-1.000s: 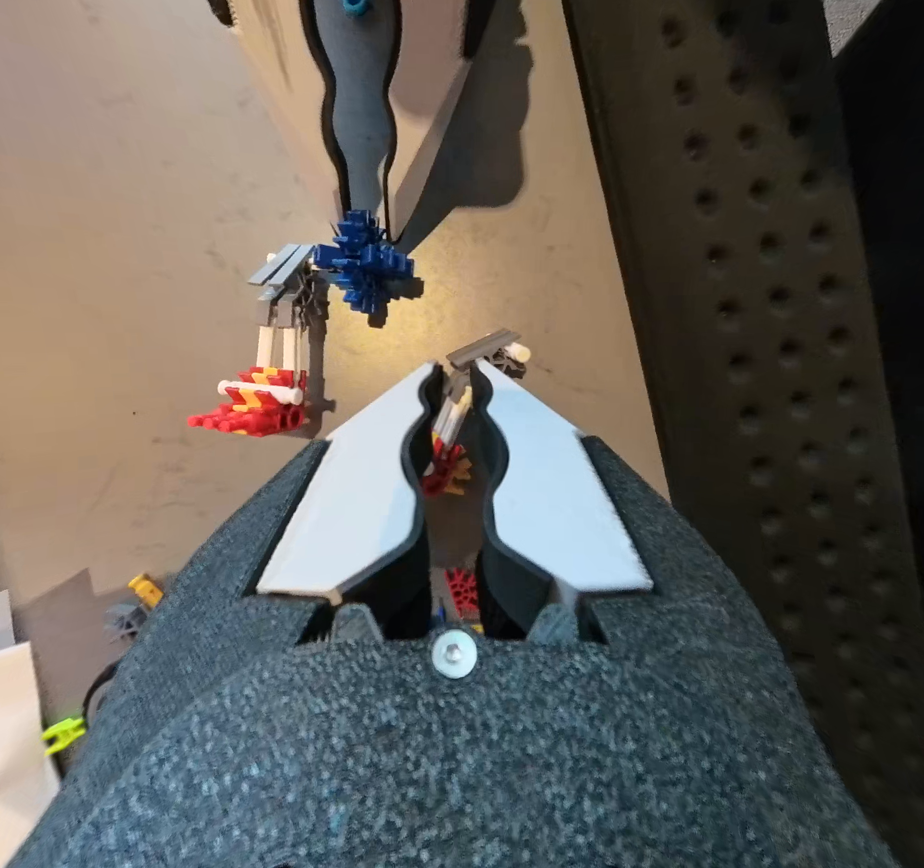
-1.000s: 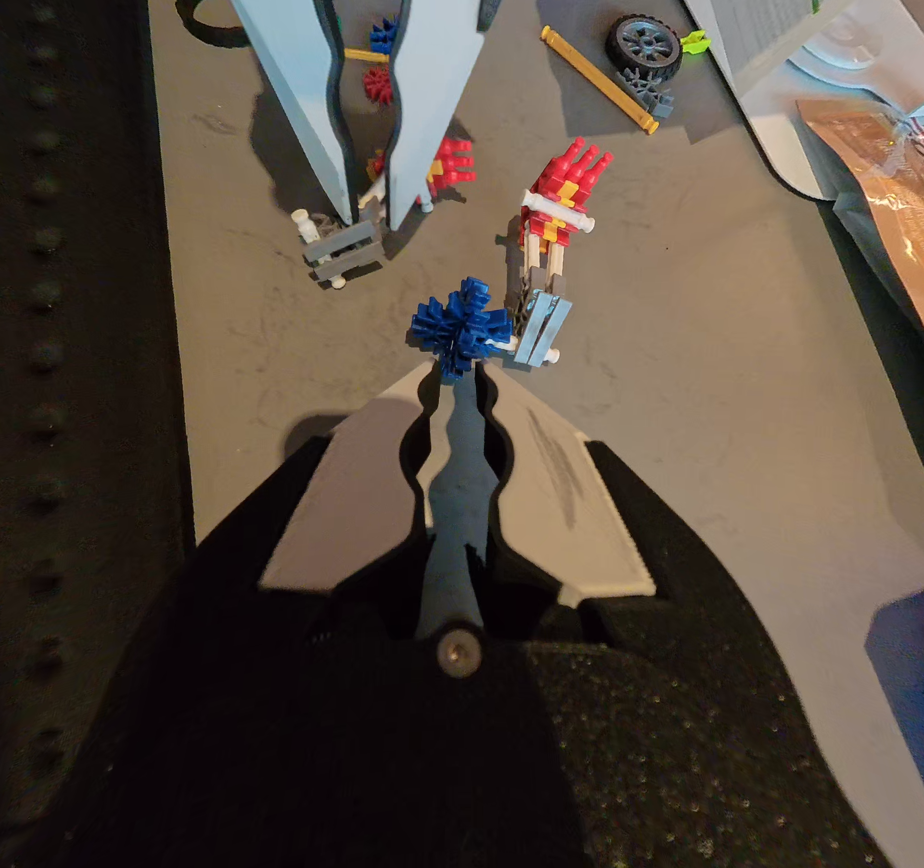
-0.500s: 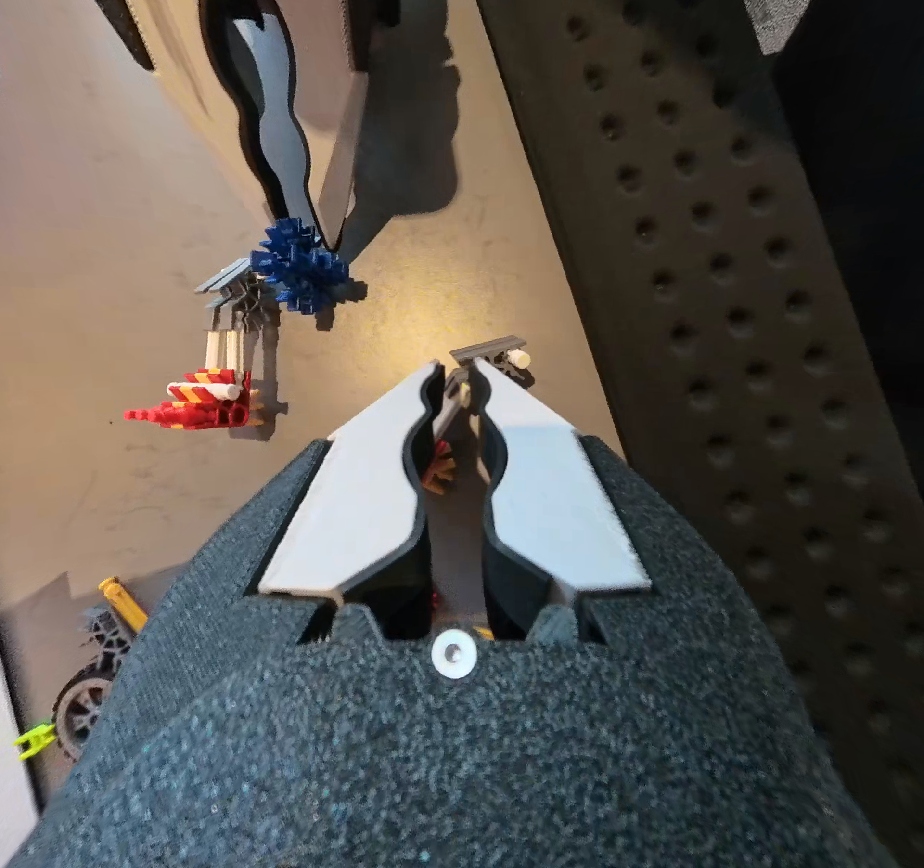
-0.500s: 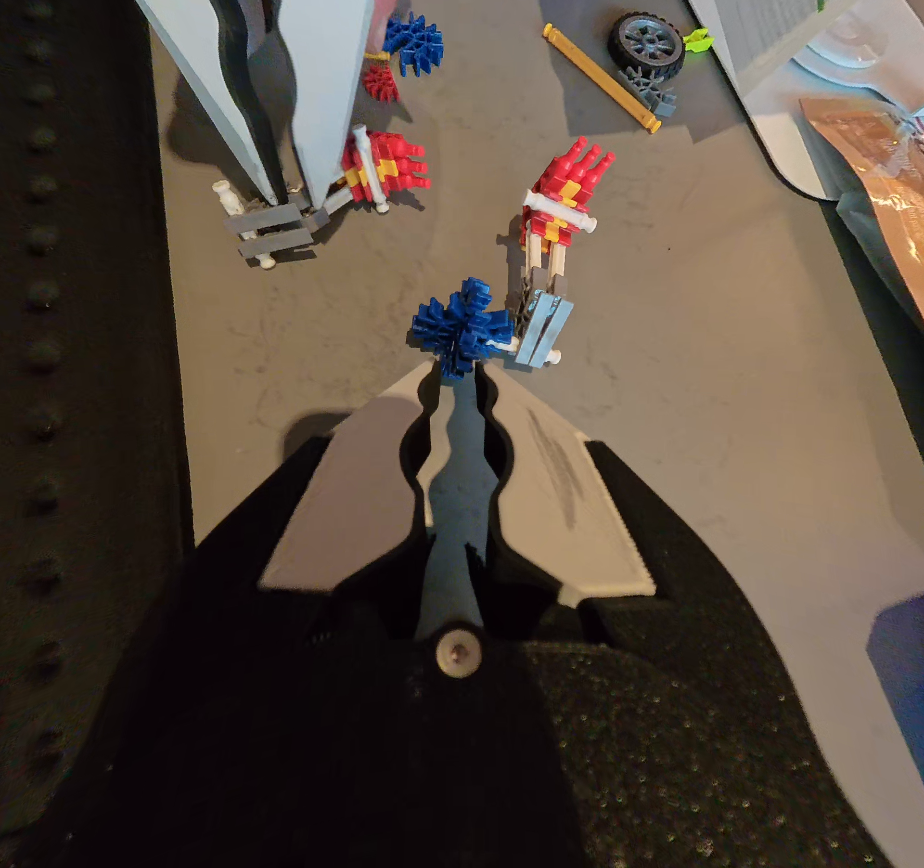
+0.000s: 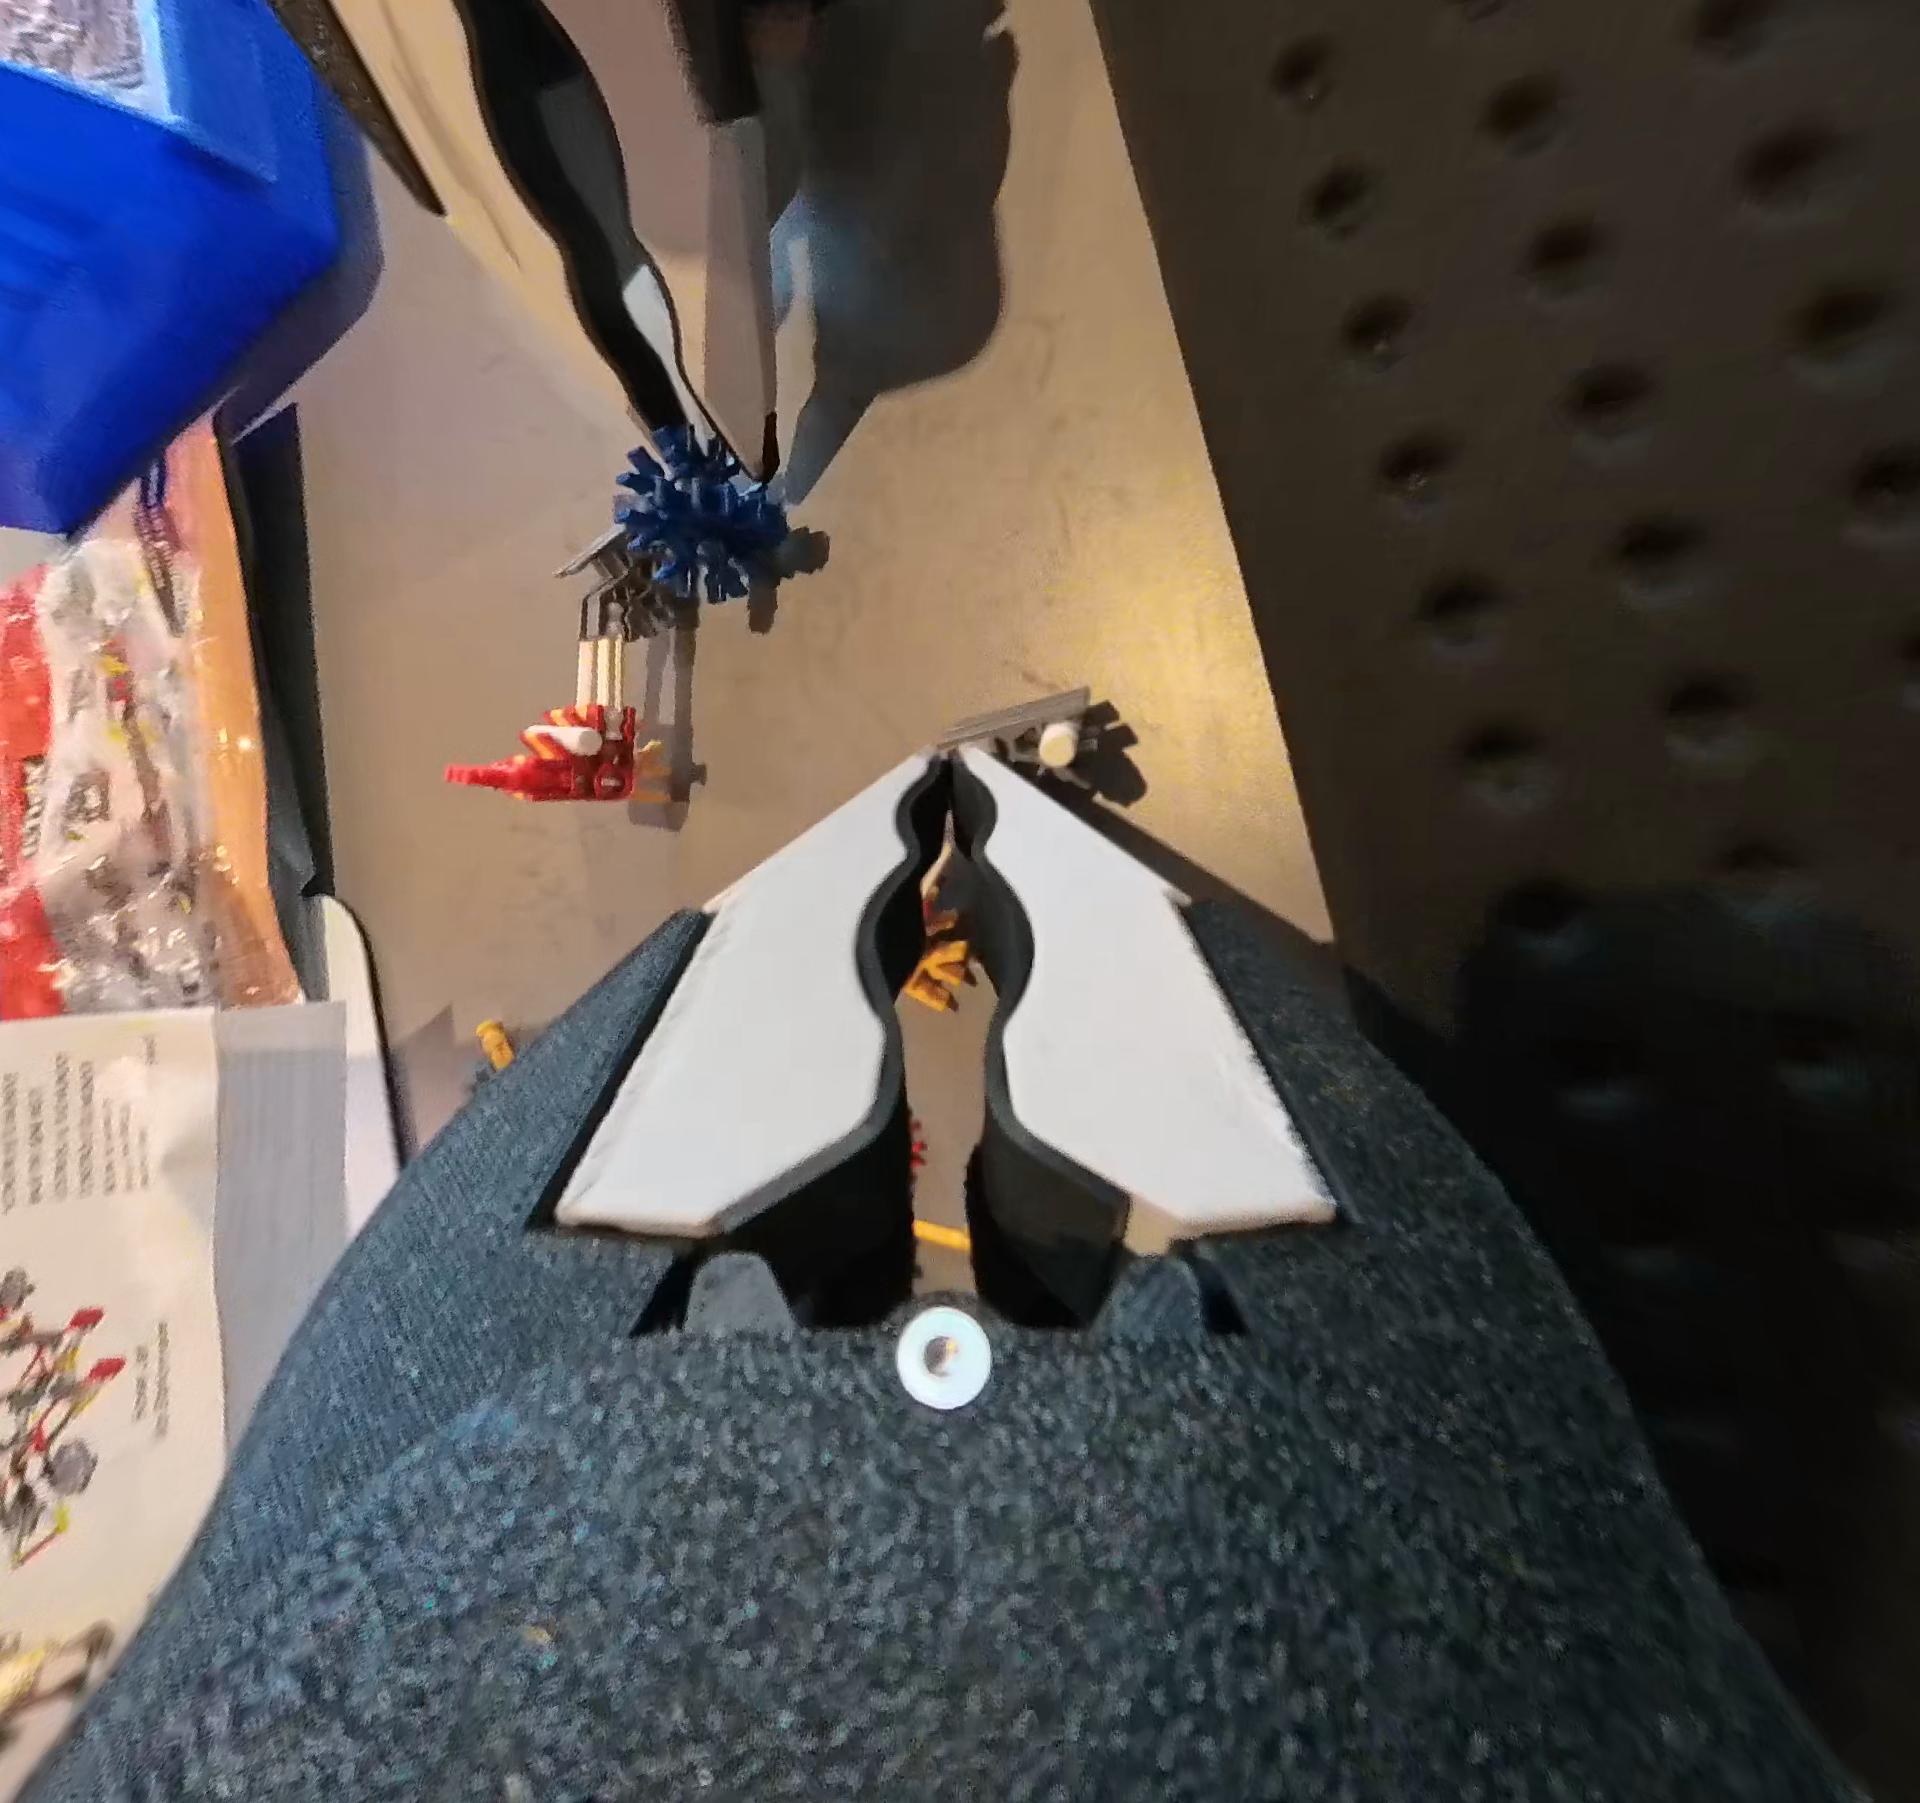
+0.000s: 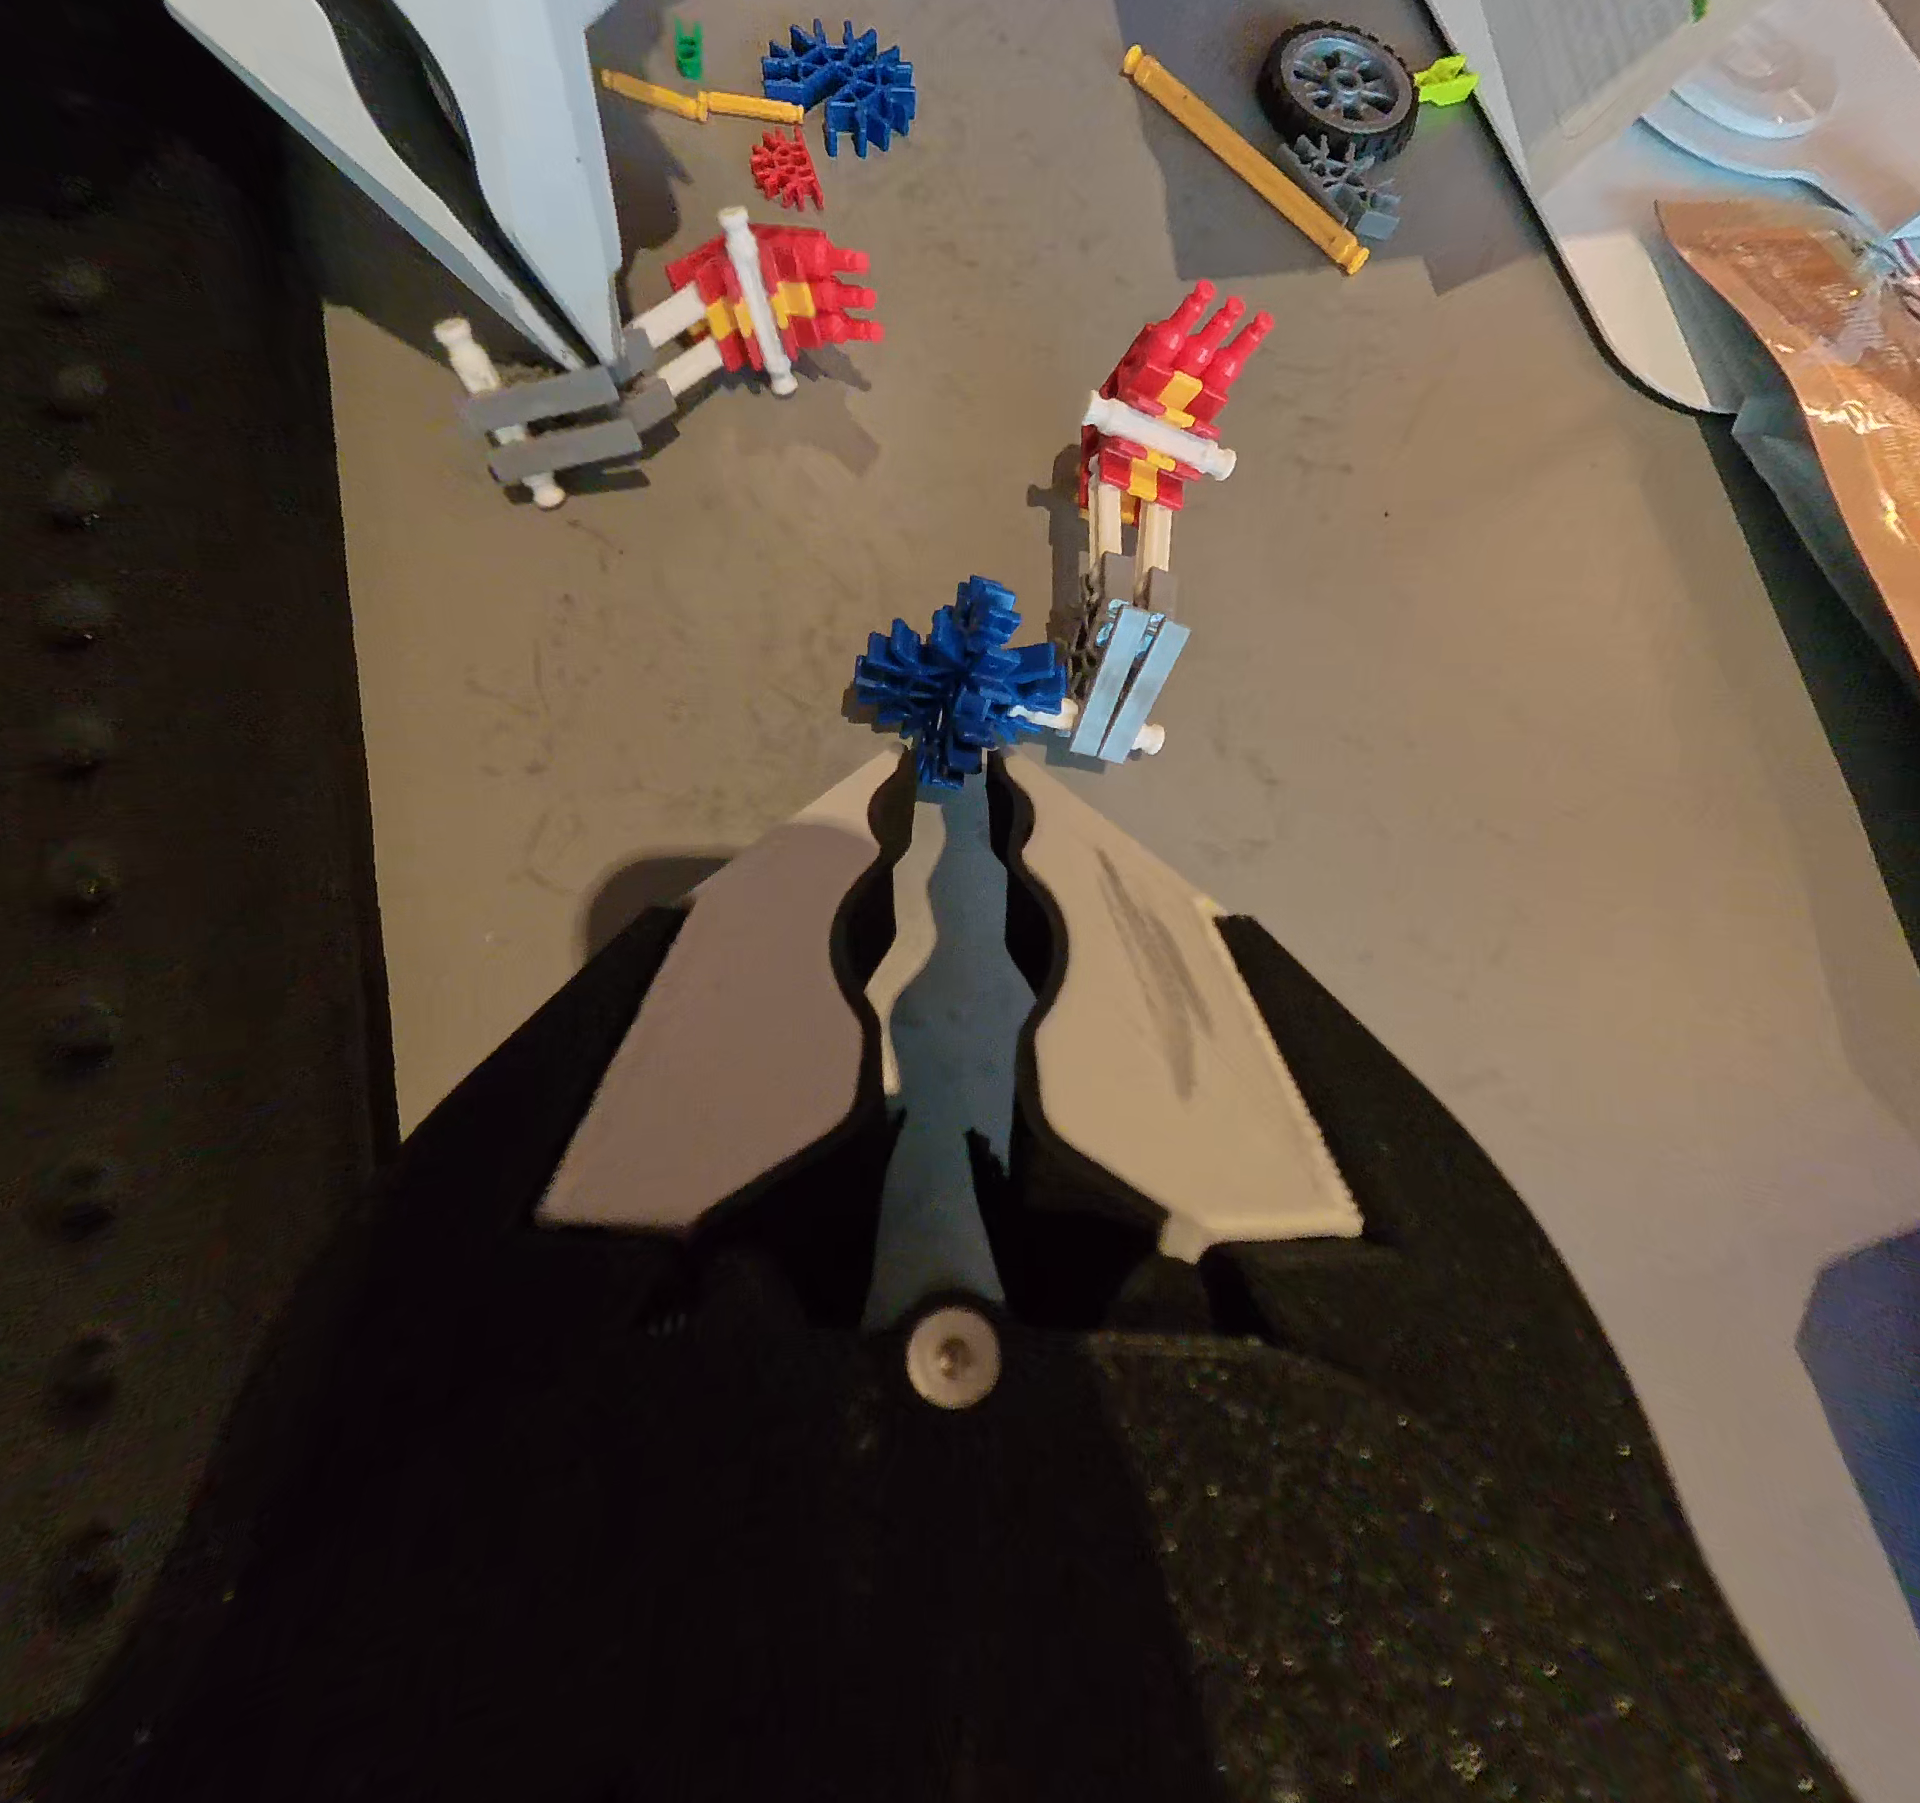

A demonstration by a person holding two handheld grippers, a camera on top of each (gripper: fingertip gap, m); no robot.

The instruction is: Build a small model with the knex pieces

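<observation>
The counter (image 6: 1455, 818) is plain grey-beige. The right gripper (image 6: 951, 766) has pale grey fingers edged in black on a speckled black body; the left gripper (image 5: 948, 766) matches. One toy assembly (image 6: 1132, 527) joins a deep blue spiky cluster (image 6: 956, 678), light grey bars, cream rods and a red-and-yellow head. The second assembly (image 6: 675, 351) repeats grey, white, red and yellow. A yellow rod (image 6: 1242, 158), a black-tyred grey wheel (image 6: 1340, 91) and a blue connector (image 6: 842, 86) lie loose.

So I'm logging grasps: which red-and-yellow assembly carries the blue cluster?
The one at the right tool, its blue cluster pinched; the other has none.
</observation>
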